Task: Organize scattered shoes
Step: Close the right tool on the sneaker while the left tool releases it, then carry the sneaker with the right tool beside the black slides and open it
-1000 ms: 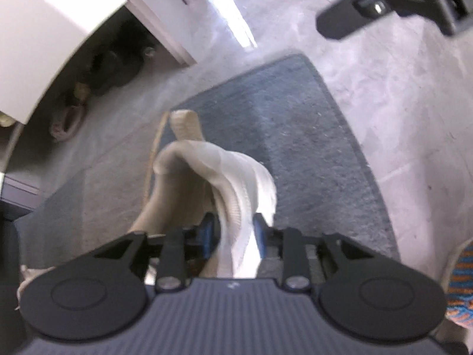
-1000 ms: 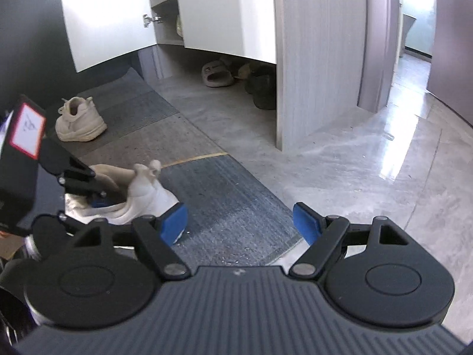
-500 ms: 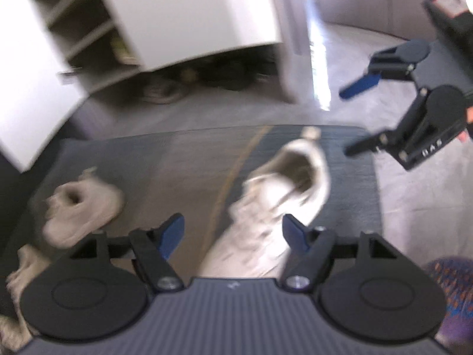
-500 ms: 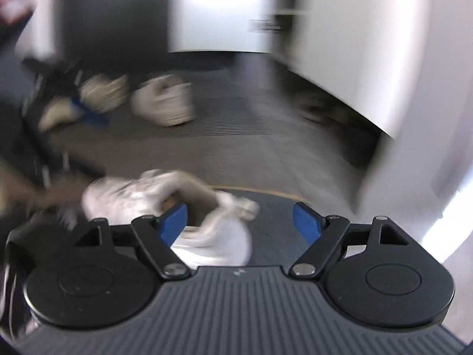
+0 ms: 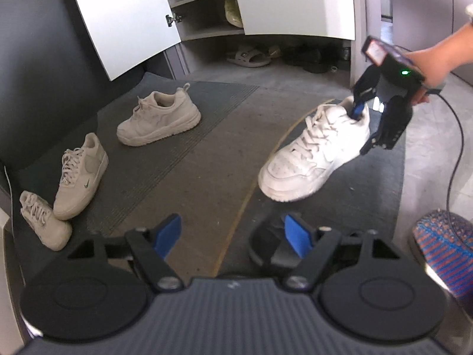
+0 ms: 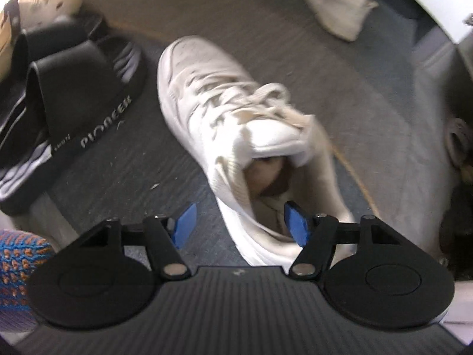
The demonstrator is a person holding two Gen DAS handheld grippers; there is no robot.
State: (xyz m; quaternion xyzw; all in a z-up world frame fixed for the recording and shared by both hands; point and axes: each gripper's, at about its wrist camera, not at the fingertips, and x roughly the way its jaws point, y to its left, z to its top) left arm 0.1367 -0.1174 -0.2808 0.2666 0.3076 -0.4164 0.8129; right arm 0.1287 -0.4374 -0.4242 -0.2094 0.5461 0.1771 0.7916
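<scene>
Left wrist view showed our right tool [image 5: 371, 124] down at the heel of the chunky white lace-up sneaker [image 5: 313, 153], which sat upright on the dark grey floor mat [image 5: 207, 136]. One blue pad was inside the collar and the other jaw outside the heel; jaws were spread, nothing clamped. Our left tool [image 5: 233, 236] hung open and empty, low over the mat.

Step in hand, as we judged it: taking hold of the sneaker by the heel collar. Next call was to close on the collar wall squarely, as a thin padded edge could slip.

Around: three beige sneakers lay apart on the mat's left: one chunky [image 5: 159, 118], one flat [image 5: 79, 174], one at the edge [image 5: 44, 222]. Black slide sandals [image 6: 74, 97] sat just beside the sneaker's toe. White cabinet [image 5: 207, 9] stood open behind, path unobstructed.
</scene>
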